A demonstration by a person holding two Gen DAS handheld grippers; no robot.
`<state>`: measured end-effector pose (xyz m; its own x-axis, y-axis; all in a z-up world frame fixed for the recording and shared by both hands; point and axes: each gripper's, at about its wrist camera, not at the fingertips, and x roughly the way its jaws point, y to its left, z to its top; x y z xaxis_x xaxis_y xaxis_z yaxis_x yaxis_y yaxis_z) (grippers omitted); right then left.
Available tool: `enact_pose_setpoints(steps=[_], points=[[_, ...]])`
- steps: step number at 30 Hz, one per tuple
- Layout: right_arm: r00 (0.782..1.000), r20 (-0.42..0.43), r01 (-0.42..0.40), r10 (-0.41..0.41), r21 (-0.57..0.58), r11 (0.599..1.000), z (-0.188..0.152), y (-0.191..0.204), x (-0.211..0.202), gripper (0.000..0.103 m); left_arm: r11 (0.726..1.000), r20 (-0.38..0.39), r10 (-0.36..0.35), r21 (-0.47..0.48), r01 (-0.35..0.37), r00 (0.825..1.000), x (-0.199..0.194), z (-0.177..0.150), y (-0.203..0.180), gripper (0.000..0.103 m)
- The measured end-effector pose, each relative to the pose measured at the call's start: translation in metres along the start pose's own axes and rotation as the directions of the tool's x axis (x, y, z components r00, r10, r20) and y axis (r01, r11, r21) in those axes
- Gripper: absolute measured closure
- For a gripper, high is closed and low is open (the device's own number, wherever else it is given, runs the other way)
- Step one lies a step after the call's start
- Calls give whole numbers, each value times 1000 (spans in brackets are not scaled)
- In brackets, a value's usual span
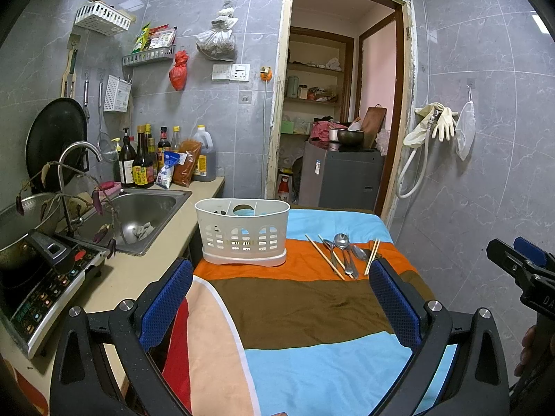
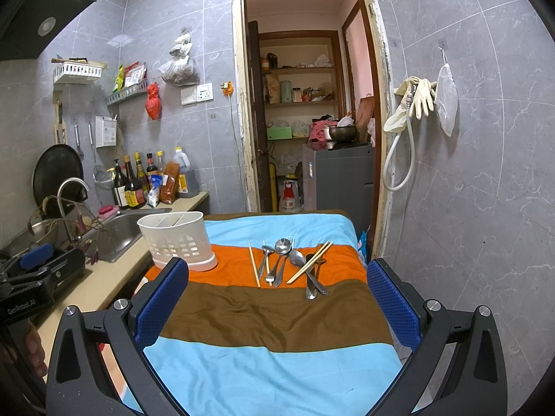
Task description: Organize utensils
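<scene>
At the far left of the right wrist view, the black body of the left gripper [image 2: 33, 270] carries white lettering that reads "GenRobot.AI". In the left wrist view, the right gripper [image 1: 520, 270] shows only the letters "DA" on its black body; the rest is cut off. The labels on the dark sauce bottles [image 2: 133, 182] beside the steel sink [image 2: 118, 230] are too small to read.

A cloth striped in blue, orange and brown [image 2: 277, 312] covers the table in a grey-tiled kitchen with an open doorway [image 2: 305, 104] at the far end. The white perforated plastic utensil caddy [image 1: 242, 234] stands on the orange stripe, at the left. Well to its right on the same stripe lie the steel spoons [image 2: 282, 248] and wooden chopsticks [image 2: 308, 263], loosely heaped. Both grippers hover near the table's front edge, blue-padded fingers [image 1: 166, 298] spread wide, holding nothing.
</scene>
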<state>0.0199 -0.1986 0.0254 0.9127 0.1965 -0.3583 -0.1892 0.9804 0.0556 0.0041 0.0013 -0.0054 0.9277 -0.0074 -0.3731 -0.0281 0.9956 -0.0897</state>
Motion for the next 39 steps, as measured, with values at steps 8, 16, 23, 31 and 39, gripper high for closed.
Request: enact_pose_setpoints(steps=[8,16,23,31,39], points=[[1000,-1,1,-1,1,1000,-1,1,0,0,1000,0,-1,0,1,1000,0,0,0,3],[1000,-1,0,0,1,1000,-2,2,0,0,1000,-1,0,0,0,1000,0,0,0,3],[1000,-3,-1,1,-1,1000,-7,5,0,0,1000,-2,-1,-1,1,1000,1,-1,0,3],[1000,-9,9,-9,0,1000,-7,7,4,0,1000,-9,-2,0,2,1000,3,-6,4,3],[998,-51,41,-43,-31,999,-9,20,15,0,998,-6,36,46,-36,999,13,-4,11,3]])
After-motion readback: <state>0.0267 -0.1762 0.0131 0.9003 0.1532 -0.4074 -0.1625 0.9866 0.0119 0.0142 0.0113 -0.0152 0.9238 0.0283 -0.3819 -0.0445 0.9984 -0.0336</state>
